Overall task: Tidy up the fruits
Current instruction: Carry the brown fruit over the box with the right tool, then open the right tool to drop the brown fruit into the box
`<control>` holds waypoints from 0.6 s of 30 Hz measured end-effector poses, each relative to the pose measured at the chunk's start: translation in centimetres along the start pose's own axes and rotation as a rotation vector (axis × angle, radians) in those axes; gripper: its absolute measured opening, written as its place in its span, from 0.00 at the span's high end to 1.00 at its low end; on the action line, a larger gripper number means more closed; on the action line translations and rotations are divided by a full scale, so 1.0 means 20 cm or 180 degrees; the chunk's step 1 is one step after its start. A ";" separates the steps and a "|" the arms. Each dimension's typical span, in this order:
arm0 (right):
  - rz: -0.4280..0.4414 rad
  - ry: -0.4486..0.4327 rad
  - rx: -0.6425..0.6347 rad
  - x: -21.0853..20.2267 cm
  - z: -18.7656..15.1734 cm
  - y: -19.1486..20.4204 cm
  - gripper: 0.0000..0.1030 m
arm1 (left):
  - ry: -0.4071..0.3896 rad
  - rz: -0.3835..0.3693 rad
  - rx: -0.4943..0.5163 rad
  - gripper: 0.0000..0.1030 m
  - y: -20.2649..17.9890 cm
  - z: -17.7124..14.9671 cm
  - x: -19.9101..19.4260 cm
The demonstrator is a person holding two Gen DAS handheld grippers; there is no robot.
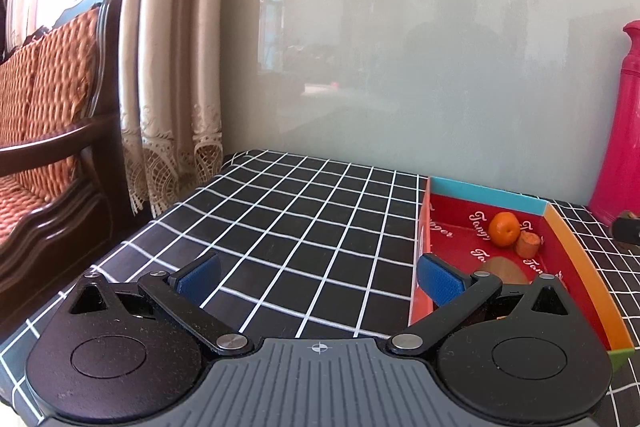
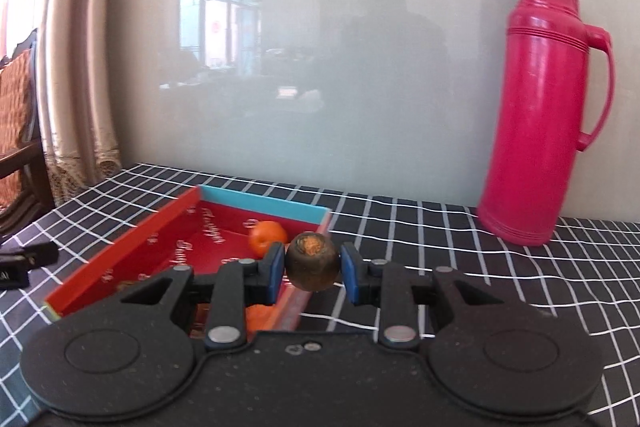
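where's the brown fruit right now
In the right wrist view the brown fruit is clamped in the right hand-held gripper, just above the red tray's right edge, beside the orange.

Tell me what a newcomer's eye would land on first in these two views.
The tall pink plastic thermos jug stands at the right on the black checked tablecloth, against the grey wall. In front, the right claw is shut on a dark brown round fruit, over the near right corner of the red cardboard tray. A small orange tangerine sits inside the tray near its blue far wall, while the left claw is open.
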State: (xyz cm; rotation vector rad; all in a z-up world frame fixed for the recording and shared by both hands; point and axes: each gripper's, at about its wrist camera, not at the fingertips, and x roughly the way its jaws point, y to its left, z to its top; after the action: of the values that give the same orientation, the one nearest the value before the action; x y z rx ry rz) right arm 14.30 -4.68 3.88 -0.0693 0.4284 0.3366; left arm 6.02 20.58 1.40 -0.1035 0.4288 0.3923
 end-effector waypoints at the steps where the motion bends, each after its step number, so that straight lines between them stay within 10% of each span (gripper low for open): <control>1: 0.0024 0.0001 -0.0010 0.00 0.00 0.02 0.72 | 0.0000 -0.0004 -0.0005 0.00 0.00 -0.01 -0.01; 18: 0.0237 0.0068 -0.0127 -0.03 -0.04 0.21 0.72 | 0.0017 -0.0057 0.0135 0.00 -0.02 -0.07 -0.09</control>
State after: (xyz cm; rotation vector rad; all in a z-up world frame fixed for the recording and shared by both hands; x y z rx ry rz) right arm 12.07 -0.94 3.42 -0.0959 0.4462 0.4182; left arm 4.13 19.40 0.83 -0.0672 0.4411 0.3653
